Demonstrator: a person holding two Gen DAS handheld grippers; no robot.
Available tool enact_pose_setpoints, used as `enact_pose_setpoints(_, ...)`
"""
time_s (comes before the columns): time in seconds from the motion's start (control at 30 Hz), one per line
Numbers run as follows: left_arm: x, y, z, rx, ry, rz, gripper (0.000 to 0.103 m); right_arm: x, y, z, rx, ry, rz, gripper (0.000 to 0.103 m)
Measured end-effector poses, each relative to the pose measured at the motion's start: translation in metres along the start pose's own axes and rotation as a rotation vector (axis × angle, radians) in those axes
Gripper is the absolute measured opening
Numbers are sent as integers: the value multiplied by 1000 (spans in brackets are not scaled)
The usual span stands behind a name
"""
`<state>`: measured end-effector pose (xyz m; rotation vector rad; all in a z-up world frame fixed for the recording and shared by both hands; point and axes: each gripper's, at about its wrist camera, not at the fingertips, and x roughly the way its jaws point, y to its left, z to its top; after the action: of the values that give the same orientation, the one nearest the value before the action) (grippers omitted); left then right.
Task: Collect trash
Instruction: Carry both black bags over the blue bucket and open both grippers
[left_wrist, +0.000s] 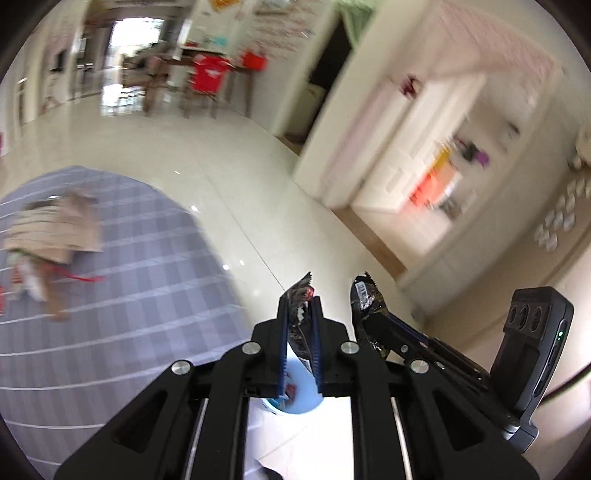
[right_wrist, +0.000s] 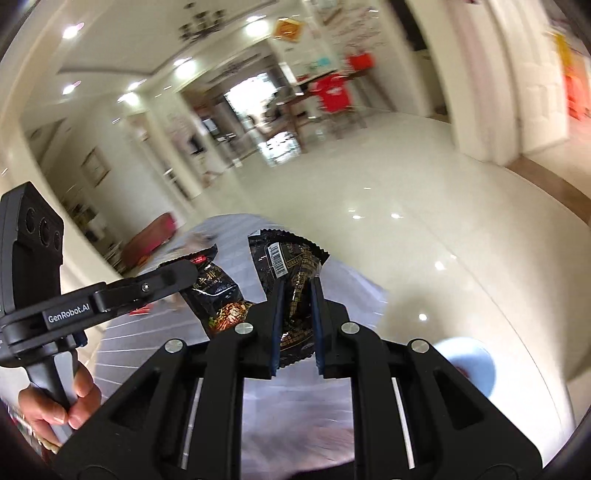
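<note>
Both my tongs are clamped nearly shut, each pinching a wrapper: left tongs (left_wrist: 300, 295) on one black wrapper (left_wrist: 301, 332), right tongs (right_wrist: 297, 284) on the other wrapper (right_wrist: 291, 266), both carried above the floor. They look light, crinkly and slippery, so I'd grip mid-body, not the torn edge.

Your left gripper (left_wrist: 300, 314) pinches one wrapper (left_wrist: 301, 325), your right gripper (right_wrist: 297, 302) another wrapper (right_wrist: 291, 280), side by side above the rug (left_wrist: 110, 295) and floor (left_wrist: 258, 166).
</note>
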<state>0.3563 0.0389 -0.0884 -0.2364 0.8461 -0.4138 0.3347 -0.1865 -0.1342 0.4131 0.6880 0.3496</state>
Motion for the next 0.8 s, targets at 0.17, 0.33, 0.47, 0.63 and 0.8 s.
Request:
enact_pose_setpoints(0.17,74,-47,-21,77,107,-36,11,-16,-71,-15,89,-7,-83,14)
enact_pose_setpoints(0.33,131,-73,-43,141,194,-8,11,-6,-133,-29,224,14,-135,41)
enact_pose_setpoints(0.47,160,-85,-58,160,250,4,11,1,-159,-40,278,11,-173,58)
enact_pose_setpoints(0.63,184,-88,-72,170,299,12,11,5,-174,-40,290,19,-182,58)
enact_pose_setpoints(0.8,198,-95,-79,190,326,15,11,-1,-173,-54,276,2,-207,58)
